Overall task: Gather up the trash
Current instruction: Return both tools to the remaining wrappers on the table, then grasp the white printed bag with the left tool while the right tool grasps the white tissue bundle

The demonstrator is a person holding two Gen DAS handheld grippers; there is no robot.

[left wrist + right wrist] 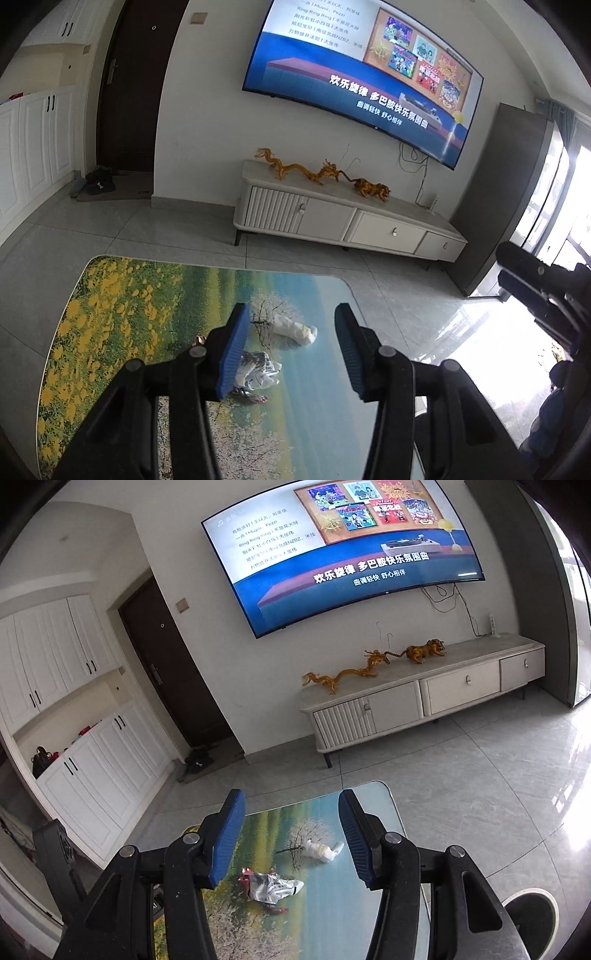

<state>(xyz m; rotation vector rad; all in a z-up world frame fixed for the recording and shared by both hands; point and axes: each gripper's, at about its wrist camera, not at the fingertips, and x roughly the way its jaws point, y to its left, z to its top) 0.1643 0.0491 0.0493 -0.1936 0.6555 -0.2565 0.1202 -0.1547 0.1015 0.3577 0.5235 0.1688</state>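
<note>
A crumpled silver and red snack wrapper (256, 374) lies on the picture-printed table (122, 306), partly behind my left gripper's left pad. A crumpled white tissue (295, 329) lies a little farther on. My left gripper (291, 352) is open and empty above them. In the right wrist view the wrapper (271, 888) and the tissue (323, 850) lie on the table (332, 915), below and between the fingers of my open, empty right gripper (291, 838). The right gripper also shows at the right edge of the left wrist view (543, 291).
A white TV cabinet (343, 218) with golden dragon and tiger figures (306, 171) stands against the far wall under a wall TV (362, 74). Grey tiled floor surrounds the table. A dark door (133, 96), shoes (96, 181) and white cupboards (33, 147) are at left. A round dark object (535, 915) sits at the lower right.
</note>
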